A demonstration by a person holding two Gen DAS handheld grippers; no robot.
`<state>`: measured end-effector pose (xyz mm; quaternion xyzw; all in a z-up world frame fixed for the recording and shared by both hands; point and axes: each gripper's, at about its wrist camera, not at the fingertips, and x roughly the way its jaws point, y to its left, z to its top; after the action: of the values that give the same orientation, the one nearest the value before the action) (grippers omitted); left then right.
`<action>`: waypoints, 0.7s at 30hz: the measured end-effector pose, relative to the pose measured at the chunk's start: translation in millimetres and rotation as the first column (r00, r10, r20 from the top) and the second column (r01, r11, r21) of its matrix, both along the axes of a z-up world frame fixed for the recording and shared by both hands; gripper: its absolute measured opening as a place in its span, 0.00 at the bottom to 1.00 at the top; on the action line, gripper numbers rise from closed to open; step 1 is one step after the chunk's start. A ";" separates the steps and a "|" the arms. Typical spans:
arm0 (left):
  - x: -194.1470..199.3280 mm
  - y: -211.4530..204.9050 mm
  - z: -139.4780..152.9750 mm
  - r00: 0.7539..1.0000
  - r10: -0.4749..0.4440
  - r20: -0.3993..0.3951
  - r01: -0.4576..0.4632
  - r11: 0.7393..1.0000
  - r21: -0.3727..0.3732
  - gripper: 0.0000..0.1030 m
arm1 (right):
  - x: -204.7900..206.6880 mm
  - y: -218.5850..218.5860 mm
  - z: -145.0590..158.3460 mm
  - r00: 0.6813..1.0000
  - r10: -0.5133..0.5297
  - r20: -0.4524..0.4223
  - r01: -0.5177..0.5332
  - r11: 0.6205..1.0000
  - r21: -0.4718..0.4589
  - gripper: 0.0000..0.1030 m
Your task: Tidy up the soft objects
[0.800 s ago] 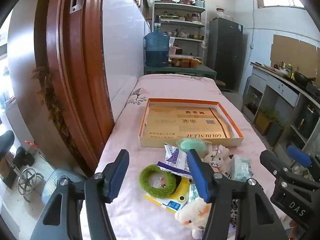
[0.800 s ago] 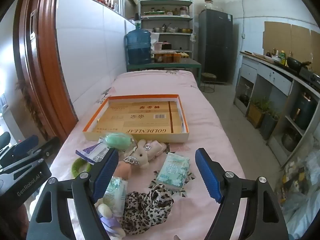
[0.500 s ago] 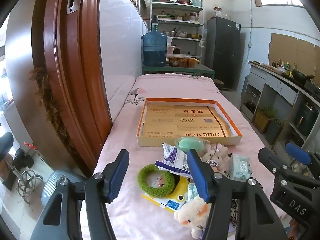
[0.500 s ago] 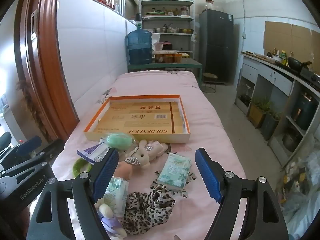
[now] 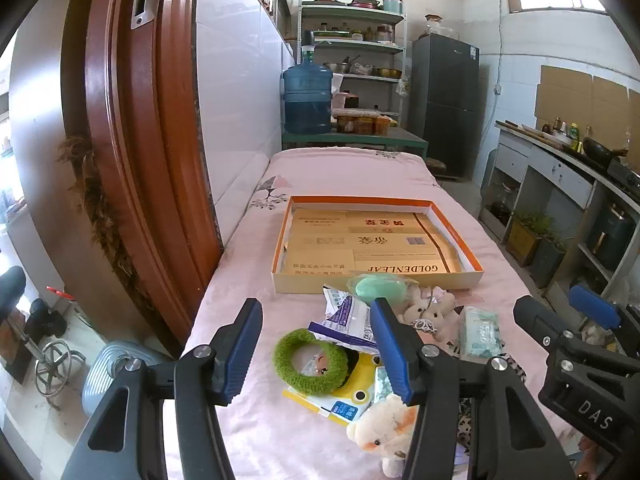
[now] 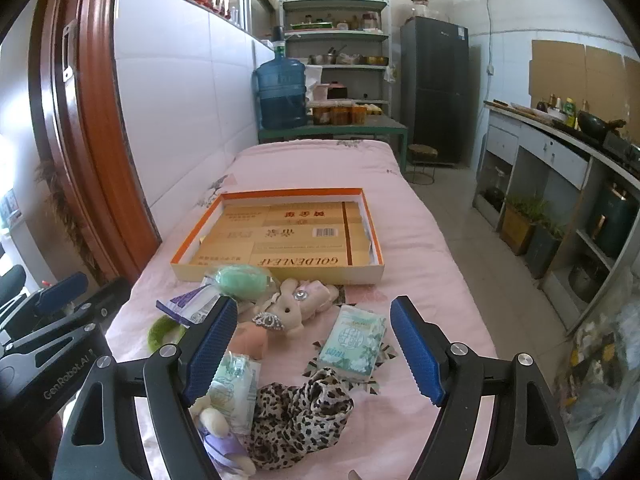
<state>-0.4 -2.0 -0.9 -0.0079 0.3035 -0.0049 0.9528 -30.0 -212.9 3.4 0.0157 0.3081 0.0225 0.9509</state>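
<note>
A heap of soft things lies on the pink cloth before a shallow orange-rimmed cardboard box (image 5: 376,278) (image 6: 280,274). In it are a green knitted ring (image 5: 310,362) (image 6: 162,330), a mint pouch (image 5: 378,286), a pale bunny plush (image 6: 296,308), a tissue pack (image 6: 354,340), a leopard scarf (image 6: 300,412) and a white plush (image 5: 384,428). My left gripper (image 5: 315,306) hovers open above the ring. My right gripper (image 6: 313,305) hovers wide open over the bunny and tissue pack. Neither holds anything.
A brown wooden door frame (image 5: 132,184) stands close on the left of the table. The table's right edge drops to a tiled floor, with a counter (image 6: 560,140) beyond. A water jug (image 5: 307,98) and shelves stand at the far end. The box is empty inside.
Both views have barely shifted. Nothing on the table has moved and both grippers remain open.
</note>
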 end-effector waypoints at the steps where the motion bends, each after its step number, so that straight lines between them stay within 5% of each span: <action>1: -0.2 -0.5 -0.1 1.000 0.001 0.000 -0.001 1.000 0.001 0.55 | 0.2 0.2 -0.3 1.000 0.000 -0.001 0.000 1.000 0.001 0.78; 21: 0.5 -0.7 -5.2 1.000 0.021 -0.006 -0.021 1.000 0.001 0.55 | 1.4 -5.5 -7.2 1.000 -0.009 -0.014 0.009 1.000 0.012 0.78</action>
<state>0.1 -2.7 -6.1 -0.0108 0.3063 0.0050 0.9518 -28.6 -218.4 -3.8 0.0229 0.3146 0.0199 0.9487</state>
